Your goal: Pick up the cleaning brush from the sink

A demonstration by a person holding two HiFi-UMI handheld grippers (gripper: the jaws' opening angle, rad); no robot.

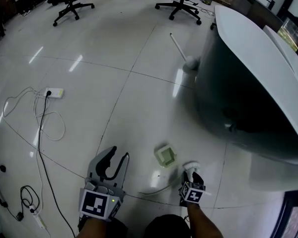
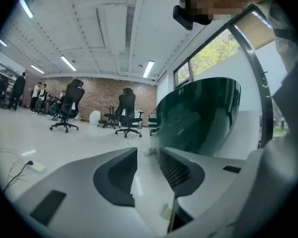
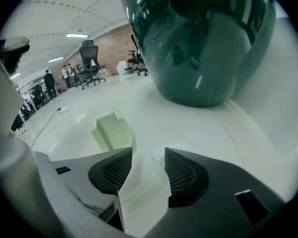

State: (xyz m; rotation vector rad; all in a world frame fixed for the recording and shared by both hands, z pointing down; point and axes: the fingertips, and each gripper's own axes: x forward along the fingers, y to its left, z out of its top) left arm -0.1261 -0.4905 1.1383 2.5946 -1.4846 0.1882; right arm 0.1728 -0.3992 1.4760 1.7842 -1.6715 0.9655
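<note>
Cleaning brush (image 1: 190, 166) was not in any sink. In the head view it lay flat on the glossy floor (image 1: 114, 98), its white bristle head just ahead of the right claw (image 1: 191, 180) and its pale handle curving away to the left. A small green block (image 1: 165, 155) sat close beside it. The left claw (image 1: 118, 155) hung further left, well apart from both. A large dark-green rounded body (image 1: 238, 93) filled the right side, with a second long-handled tool (image 1: 181, 51) lying at its foot.

In the left gripper view, the left claw (image 2: 148, 155) stood wide and empty, with only floor and the green body (image 2: 203, 113) beyond its jaws.

In the right gripper view, the right claw (image 3: 149, 155) was also wide. Its pads pressed on nothing, and a pale blurred shape on the floor in the gap was probably the brush. The green block (image 3: 111, 130) sat just left of the jaws.

Several things could go wrong from here, in my judgement. Closing on the soft bristles rather than the handle would give a weak grip, and the brush could droop or slip out on lifting. The brush lies flat on hard tile, so the jaw tips might strike the floor and skid it away. A drift to the left could knock the block.
</note>
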